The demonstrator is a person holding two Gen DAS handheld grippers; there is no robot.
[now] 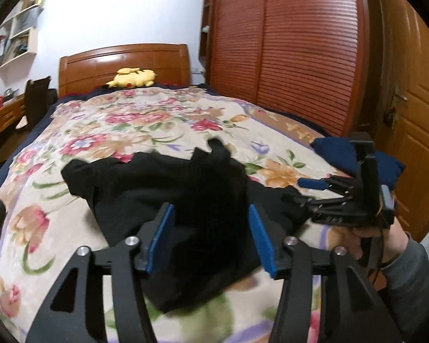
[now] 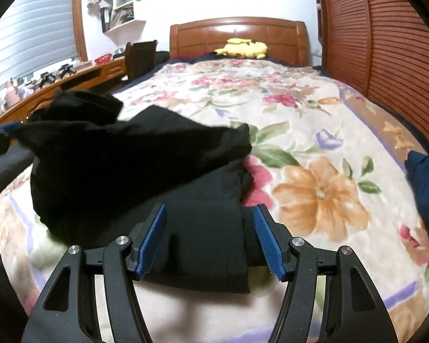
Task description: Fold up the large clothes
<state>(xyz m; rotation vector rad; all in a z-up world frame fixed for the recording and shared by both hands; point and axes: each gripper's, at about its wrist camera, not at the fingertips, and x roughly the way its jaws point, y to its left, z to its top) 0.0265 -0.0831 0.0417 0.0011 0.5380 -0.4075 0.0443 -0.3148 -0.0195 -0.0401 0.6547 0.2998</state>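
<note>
Left gripper (image 1: 211,240): jaws wide, blue pads (image 1: 161,238) clear of cloth on both sides, nothing held. It hovers over the near edge of the black garment (image 1: 163,188); whether the fingers brush the fabric below cannot be told, the picture is smeared there

Right gripper (image 2: 210,238): jaws equally wide, nothing pinched. A folded band of the garment (image 2: 203,228) lies between and under the pads (image 2: 267,245), near them but no contact shows. In the left view the same gripper (image 1: 314,191) sits low at the garment's right end, held in the person's hand (image 1: 383,237)

Garment: on the floral blanket (image 1: 134,120), near the foot of the bed. Partly gathered, one flap thrown over another in a loose mound, edges uneven. Which kind of garment is unclear

Progress, my reading: early to middle. A first fold looks laid in, the bundle not yet squared or flat; more folds and smoothing left

Further out: a dark blue cloth (image 1: 337,150) lies apart at the right edge of the bed, a yellow plush (image 1: 133,77) by the headboard (image 1: 123,60)
</note>
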